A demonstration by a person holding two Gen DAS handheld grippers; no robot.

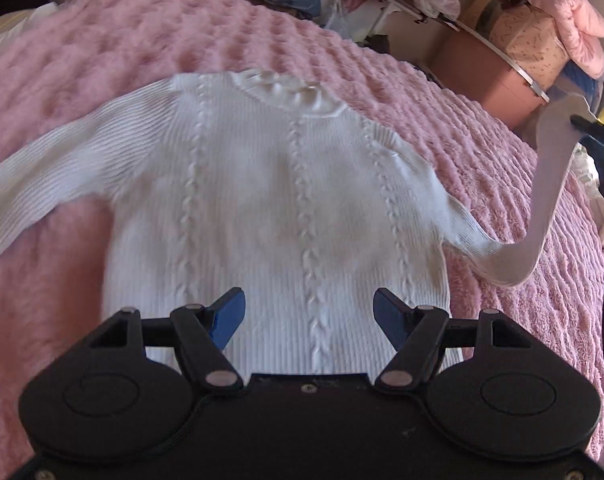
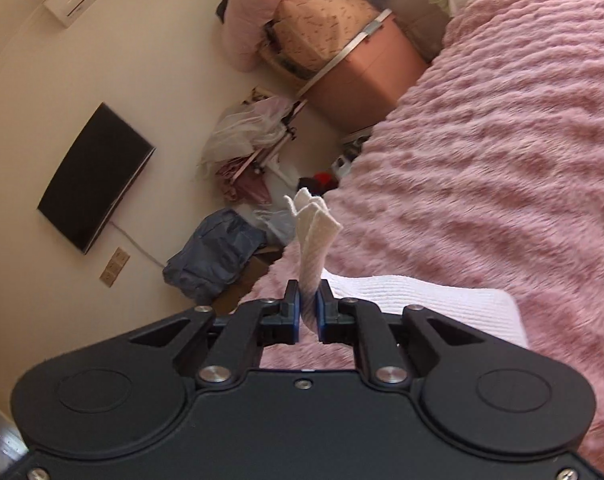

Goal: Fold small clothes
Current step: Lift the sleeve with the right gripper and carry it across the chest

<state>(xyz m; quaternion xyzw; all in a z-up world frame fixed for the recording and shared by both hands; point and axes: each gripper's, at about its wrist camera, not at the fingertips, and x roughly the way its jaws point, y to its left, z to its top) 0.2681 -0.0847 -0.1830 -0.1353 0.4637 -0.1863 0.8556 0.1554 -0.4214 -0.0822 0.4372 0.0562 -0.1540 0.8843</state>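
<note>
White sweater (image 1: 278,208) lies flat, front up, on pink blanket (image 1: 442,92), neck toward 12 o'clock, hem toward 6, three cable ribs running down the body. L gripper (image 1: 309,318) hovers over the hem w/ jaws spread wide, released, nothing between the blue pads (image 1: 228,318); can't tell if it touches the knit. One sleeve (image 1: 42,184) spreads out to 9 o'clock, resting on the blanket. Other sleeve (image 1: 542,184) is lifted off the bed at 3 o'clock, curving up from the armpit to its cuff near the frame edge, where the R gripper (image 1: 582,122) shows as a dark tip pinching it. R wrist view: R gripper (image 2: 310,308) is clenched on the sleeve (image 2: 314,240), cuff end poking out past the pads toward 12, twisted and bunched. Below the fingers at 4 o'clock a strip of white knit (image 2: 422,296) lies on the blanket (image 2: 502,140). Beyond the bed at 1 o'clock in L view: pink box (image 1: 490,76) w/ patterned box on top and pink quilt (image 1: 558,4) above that. R view at 9 o'clock: dark wall TV (image 2: 96,176); at 8 o'clock a grey-blue bag (image 2: 214,260) on the floor.
</note>
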